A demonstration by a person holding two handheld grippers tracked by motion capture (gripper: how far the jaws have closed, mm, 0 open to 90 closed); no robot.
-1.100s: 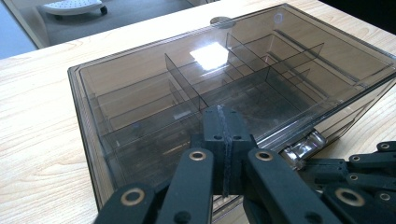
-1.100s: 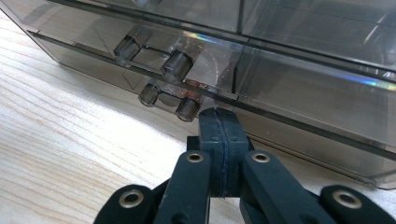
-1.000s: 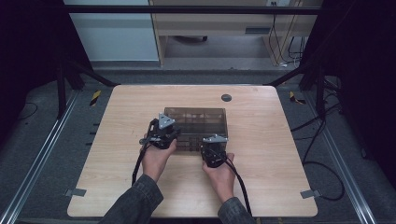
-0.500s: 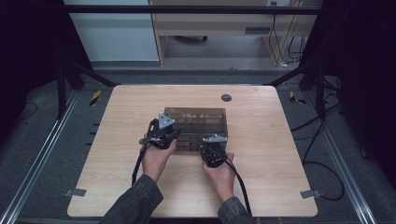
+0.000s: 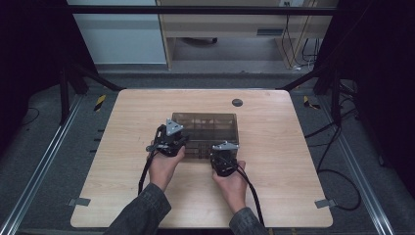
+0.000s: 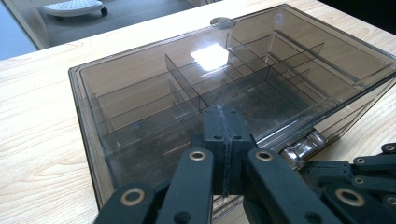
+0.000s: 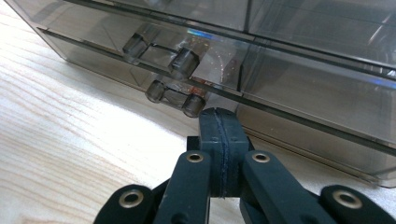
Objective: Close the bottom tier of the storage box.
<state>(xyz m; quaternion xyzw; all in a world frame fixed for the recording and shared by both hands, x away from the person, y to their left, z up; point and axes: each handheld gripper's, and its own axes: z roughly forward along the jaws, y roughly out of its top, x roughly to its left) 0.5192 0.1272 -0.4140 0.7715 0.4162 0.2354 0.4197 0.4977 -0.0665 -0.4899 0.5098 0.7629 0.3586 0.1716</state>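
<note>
Now both jaws pressed together, left hand-held gripper (image 6: 223,154) and right hand-held gripper (image 7: 219,154) against the smoky drawer box (image 5: 205,128).

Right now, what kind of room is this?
Probably a lab or workshop recording bench: a bare wooden table set inside a dark metal frame, loose cables on grey carpet, and a smoky plastic drawer box to practise on.

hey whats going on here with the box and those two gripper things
A person holds a gripper in each hand at a smoky clear drawer box on a wooden table. The left gripper, jaws shut and empty, sits at the box's near top edge. The right gripper, also shut and empty, points at the drawer handles on the front. No drawer looks pulled out yet.
</note>
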